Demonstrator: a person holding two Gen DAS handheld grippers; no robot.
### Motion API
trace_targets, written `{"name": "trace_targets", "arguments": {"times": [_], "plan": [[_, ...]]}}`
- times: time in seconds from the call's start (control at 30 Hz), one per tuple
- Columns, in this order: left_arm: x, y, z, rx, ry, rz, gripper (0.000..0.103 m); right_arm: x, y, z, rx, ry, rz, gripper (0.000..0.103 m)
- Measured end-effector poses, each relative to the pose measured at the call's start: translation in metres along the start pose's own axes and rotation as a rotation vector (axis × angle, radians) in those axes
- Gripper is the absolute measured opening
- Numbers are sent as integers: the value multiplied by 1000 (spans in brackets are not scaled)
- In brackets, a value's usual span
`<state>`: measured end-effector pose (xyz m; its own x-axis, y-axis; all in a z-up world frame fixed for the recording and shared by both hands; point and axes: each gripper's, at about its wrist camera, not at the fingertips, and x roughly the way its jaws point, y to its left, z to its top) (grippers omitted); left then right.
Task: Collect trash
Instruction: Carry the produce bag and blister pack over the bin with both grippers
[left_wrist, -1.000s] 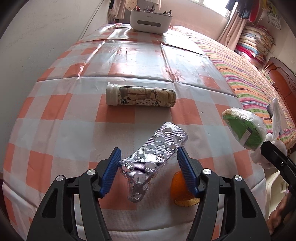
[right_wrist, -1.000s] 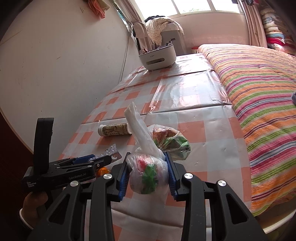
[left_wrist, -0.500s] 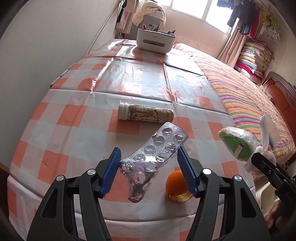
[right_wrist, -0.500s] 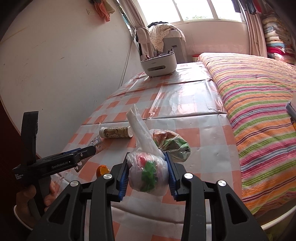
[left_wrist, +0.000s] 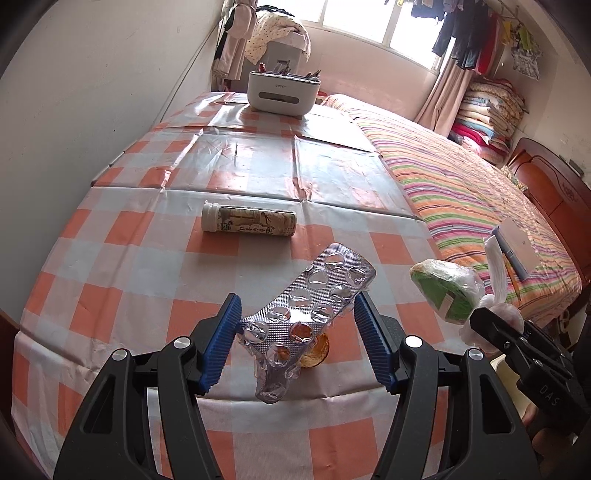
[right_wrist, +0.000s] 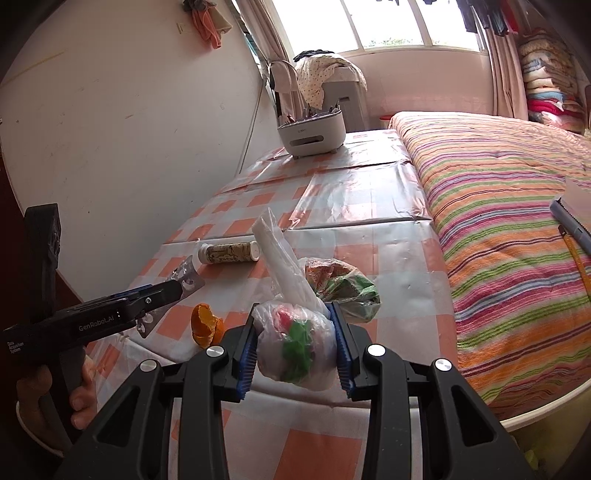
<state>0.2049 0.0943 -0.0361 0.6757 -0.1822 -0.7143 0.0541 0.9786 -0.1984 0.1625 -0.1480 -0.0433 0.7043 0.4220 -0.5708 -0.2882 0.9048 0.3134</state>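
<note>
My left gripper (left_wrist: 299, 332) is shut on an empty silver blister pack (left_wrist: 314, 306) and holds it above the near table edge. An orange peel (left_wrist: 316, 350) lies on the checked tablecloth under it; it also shows in the right wrist view (right_wrist: 207, 325). A labelled tube bottle (left_wrist: 249, 223) lies on its side farther back. My right gripper (right_wrist: 295, 345) is shut on a clear plastic bag of trash (right_wrist: 295, 347), lifted off the table. The bag (left_wrist: 447, 291) shows at the right of the left wrist view.
A white organiser box (left_wrist: 282, 90) with pens stands at the table's far end. A bed with a striped cover (right_wrist: 517, 206) runs along the table's right side, with a notebook and pen (right_wrist: 572, 221) on it. A wall is on the left.
Both grippers have pulled back and up from the table with their loads. The orange peel now sits under the blister pack in the left wrist view.
</note>
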Motion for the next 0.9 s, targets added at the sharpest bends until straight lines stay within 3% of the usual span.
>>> {"name": "trace_targets", "arguments": {"times": [0.9], "plan": [[-10, -104, -42, 169, 5, -134, 62, -99, -57, -61, 111, -123, -101, 35]]}}
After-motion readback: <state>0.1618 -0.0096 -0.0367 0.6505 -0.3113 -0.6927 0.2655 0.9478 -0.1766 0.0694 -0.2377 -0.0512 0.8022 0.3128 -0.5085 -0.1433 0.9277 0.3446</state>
